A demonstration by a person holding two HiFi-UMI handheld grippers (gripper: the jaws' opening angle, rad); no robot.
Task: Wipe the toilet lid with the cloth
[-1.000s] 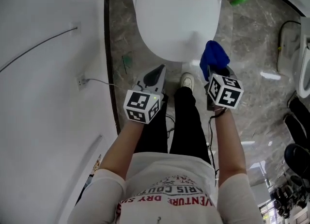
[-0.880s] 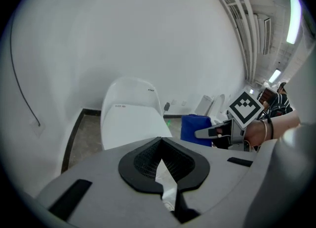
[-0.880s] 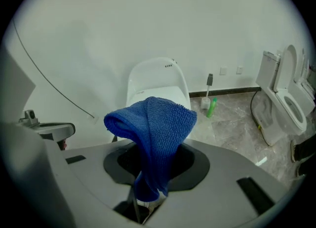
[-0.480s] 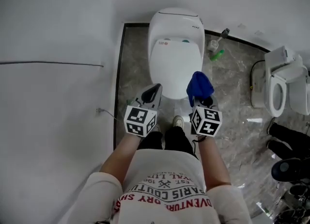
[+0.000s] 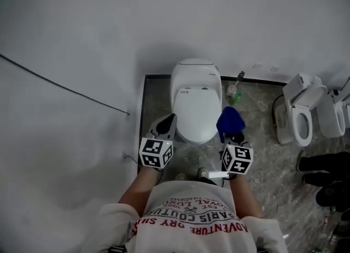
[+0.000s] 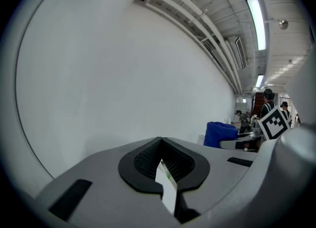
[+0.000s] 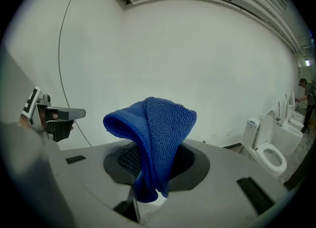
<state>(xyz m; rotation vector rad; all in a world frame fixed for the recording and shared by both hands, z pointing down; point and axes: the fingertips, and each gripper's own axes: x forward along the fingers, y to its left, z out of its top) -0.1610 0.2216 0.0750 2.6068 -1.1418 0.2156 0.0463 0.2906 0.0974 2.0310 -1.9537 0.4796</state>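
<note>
Head view: cloth [image 5: 229, 120] in R gripper [image 5: 234, 137]

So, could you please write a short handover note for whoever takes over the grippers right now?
Left gripper: jaws together, nothing in them, held up in front of the toilet.
Right gripper: shut on the blue cloth, which drapes over its tips in the air.
Toilet lid: closed, straight ahead. In the head view the cloth sits by its right edge and appears clear of it.
Done: the cloth is in hand. Whether any wiping has happened cannot be told.
Left: bring the cloth down onto the lid and wipe across it.
</note>
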